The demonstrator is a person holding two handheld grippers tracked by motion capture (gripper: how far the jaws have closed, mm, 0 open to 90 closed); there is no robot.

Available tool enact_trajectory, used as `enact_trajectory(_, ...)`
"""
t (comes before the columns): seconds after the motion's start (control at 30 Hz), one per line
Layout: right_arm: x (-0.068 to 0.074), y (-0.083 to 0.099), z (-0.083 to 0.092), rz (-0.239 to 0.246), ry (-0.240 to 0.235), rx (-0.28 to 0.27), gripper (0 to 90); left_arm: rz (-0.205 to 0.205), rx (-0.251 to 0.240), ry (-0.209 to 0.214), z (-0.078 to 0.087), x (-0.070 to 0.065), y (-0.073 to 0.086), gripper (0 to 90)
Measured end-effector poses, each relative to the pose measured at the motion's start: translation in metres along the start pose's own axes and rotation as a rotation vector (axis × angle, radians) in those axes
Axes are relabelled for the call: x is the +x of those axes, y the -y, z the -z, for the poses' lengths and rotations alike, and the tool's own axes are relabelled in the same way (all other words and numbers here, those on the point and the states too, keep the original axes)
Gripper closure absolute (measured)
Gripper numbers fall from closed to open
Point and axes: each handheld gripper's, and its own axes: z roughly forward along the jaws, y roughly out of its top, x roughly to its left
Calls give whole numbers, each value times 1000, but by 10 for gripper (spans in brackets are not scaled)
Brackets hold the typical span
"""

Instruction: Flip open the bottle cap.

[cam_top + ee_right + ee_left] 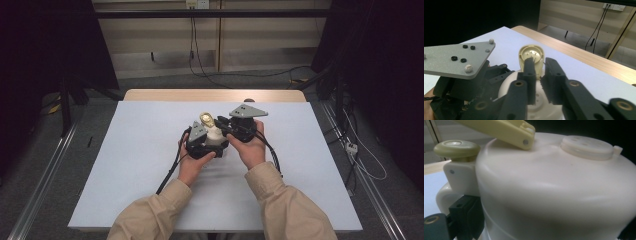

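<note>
From the high view, a cream jug [214, 136] stands mid-table on the white mat [125, 165], between both grippers. The left gripper [202, 142] hugs its near-left side; the right gripper [235, 126] reaches in from the right toward the raised yellow lid [206, 119].

In the left gripper view the jug's body [554, 195] fills the frame, a green button [456, 148] on its handle [461, 182]. One black jaw sits beside the handle at lower left — whether this gripper is clamped I cannot tell.

In the right gripper view the jaws stand slightly apart, either side of the flipped-up lid [531, 53], its underside showing — whether they pinch it I cannot tell.

The step looks like working the lid while the left steadies the jug; next calls for a firm pinch and a controlled swing.
</note>
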Motion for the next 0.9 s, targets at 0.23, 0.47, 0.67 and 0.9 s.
enact_trajectory(0.23,0,8,9,-2,-6,0,588,-10,33,-2,-1,0,3,29)
enact_trajectory(0.47,-4,22,20,-19,-13,4,362,1,71,14,4,2,3,36)
enact_trajectory(0.67,-5,37,28,-27,-13,7,242,-7,155,30,14,4,8,41)
enact_trajectory(0.9,-4,52,37,-17,-16,18,191,-8,160,36,34,6,9,44)
